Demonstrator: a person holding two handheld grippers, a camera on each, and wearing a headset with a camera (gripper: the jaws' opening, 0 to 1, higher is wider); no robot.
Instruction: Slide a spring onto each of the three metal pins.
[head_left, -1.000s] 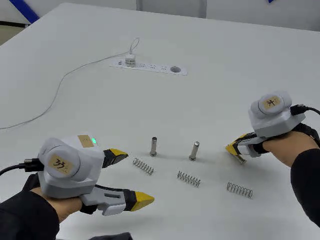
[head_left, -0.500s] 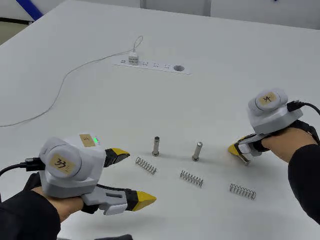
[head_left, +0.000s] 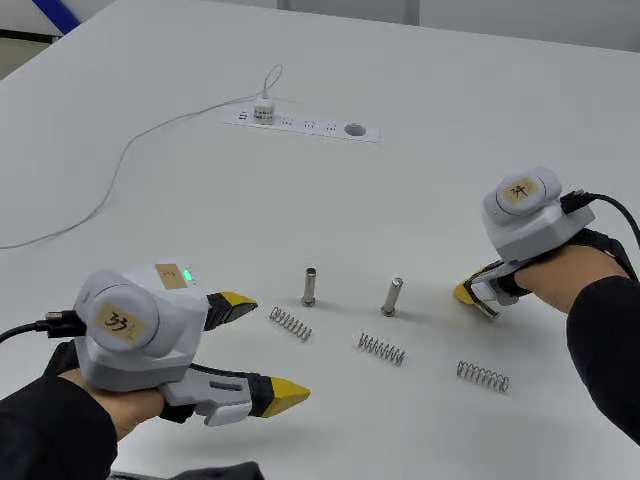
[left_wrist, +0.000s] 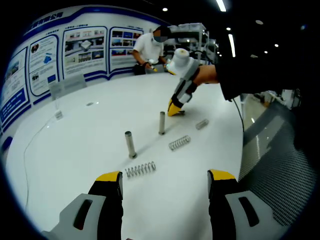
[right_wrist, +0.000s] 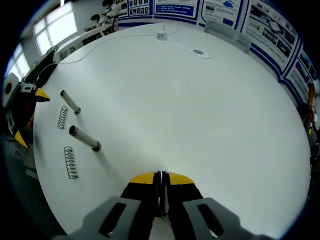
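Was a bright room around a broad white table (head_left: 420, 100), with a power strip (head_left: 300, 123) near its far side and a cable (head_left: 120, 170) trailing off left. Carried blue-edged posters (left_wrist: 95, 47) along the wall. Lit by lights (left_wrist: 222, 5) in a dark ceiling. Had shelves (left_wrist: 192, 32) behind, and a window (right_wrist: 17, 65).

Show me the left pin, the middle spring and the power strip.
left pin (head_left: 309, 286): head view, mid shaft.
middle spring (head_left: 381, 349): head view, middle coils.
power strip (head_left: 305, 126): head view, top face.
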